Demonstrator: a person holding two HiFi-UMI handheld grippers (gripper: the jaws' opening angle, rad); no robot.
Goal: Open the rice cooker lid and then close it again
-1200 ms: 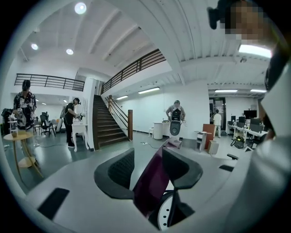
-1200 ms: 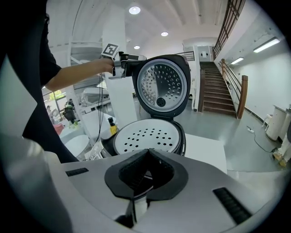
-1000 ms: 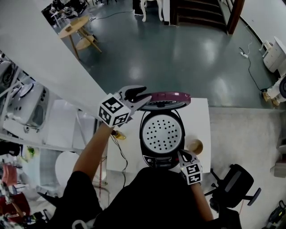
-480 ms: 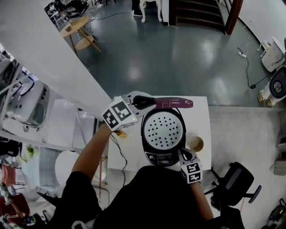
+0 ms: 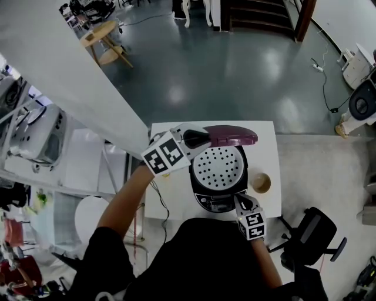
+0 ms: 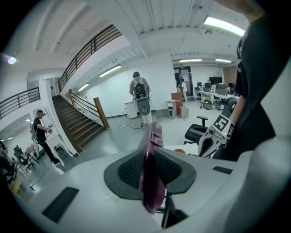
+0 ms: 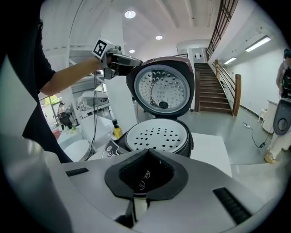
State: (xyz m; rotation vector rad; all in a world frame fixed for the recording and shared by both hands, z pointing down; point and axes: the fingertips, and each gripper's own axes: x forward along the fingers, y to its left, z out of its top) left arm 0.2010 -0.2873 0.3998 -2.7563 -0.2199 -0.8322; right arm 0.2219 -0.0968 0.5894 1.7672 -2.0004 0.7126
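**Left gripper clamps rice cooker lid**

The left gripper [image 5: 197,138] has moved in over the pot's left side since a second ago. Its jaws have just been closing and now pinch the rim of the maroon lid [image 5: 232,135] between the pads. Nearest the person, the right gripper [image 5: 242,204] has its jaws pressed together on nothing, tips at the front panel of the rice cooker [image 5: 216,203]. Whether they touch it cannot be told. Beyond those tips lies the perforated white tray [image 5: 219,166], with the lid standing raised behind it.

Open-plan office hall: a staircase [image 5: 258,14] at twelve o'clock, a swivel chair [image 5: 309,238] at four o'clock, polished grey floor [image 5: 235,76], and monitor-topped desks [image 6: 213,88] in the left gripper view.
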